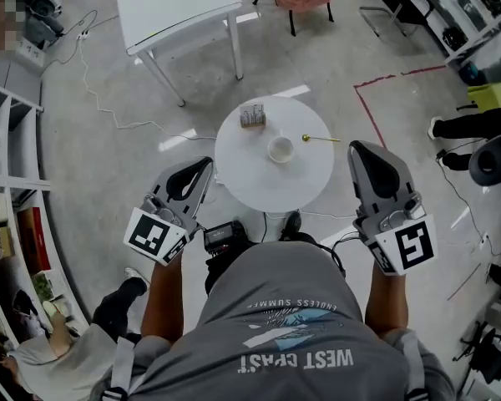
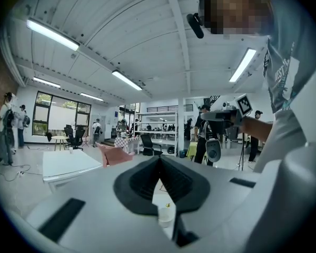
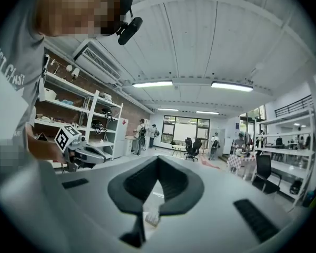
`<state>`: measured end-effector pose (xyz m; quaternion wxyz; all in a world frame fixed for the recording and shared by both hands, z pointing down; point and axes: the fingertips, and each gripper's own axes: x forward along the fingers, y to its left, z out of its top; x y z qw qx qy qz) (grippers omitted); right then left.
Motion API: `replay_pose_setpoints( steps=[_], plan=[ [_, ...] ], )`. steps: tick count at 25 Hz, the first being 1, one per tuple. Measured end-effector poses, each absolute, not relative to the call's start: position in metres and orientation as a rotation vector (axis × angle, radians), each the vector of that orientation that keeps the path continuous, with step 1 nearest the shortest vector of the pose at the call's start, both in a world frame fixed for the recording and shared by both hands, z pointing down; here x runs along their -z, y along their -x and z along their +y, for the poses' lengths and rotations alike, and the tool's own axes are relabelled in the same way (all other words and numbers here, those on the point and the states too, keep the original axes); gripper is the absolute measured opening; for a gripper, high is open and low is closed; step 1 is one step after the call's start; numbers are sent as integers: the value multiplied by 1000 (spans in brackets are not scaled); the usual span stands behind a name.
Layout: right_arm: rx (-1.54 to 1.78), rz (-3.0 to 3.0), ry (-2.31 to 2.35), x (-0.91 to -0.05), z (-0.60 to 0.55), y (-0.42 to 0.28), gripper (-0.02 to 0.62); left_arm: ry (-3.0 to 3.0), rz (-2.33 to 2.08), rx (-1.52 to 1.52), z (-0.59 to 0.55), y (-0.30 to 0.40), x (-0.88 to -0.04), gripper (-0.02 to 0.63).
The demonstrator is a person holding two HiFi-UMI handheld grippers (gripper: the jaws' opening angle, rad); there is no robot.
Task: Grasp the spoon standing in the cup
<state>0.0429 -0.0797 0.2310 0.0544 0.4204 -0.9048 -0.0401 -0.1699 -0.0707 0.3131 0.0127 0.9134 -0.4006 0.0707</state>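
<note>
Both grippers closed, empty, raised near the person: left gripper (image 1: 205,164), right gripper (image 1: 356,148). Spoon (image 1: 321,138) lies on counter (image 1: 267,186) right of cup (image 1: 281,149), not in it. Nothing grasped; task probably finished.

On table (image 1: 259,186), spoon (image 1: 320,139) right of cup (image 1: 280,149)

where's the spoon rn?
Head view: the gold spoon lies flat on the round white table, just right of the white cup, near the table's right edge, not in the cup.
</note>
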Motion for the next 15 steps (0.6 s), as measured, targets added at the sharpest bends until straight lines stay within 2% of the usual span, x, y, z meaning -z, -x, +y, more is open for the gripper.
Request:
replay_pose_setpoints(
  steps=[15],
  plan=[
    [136,-2707,-1319,-227,-63,-15,-1,-2882,-1214,-180,-64,199,-310,3]
  ],
)
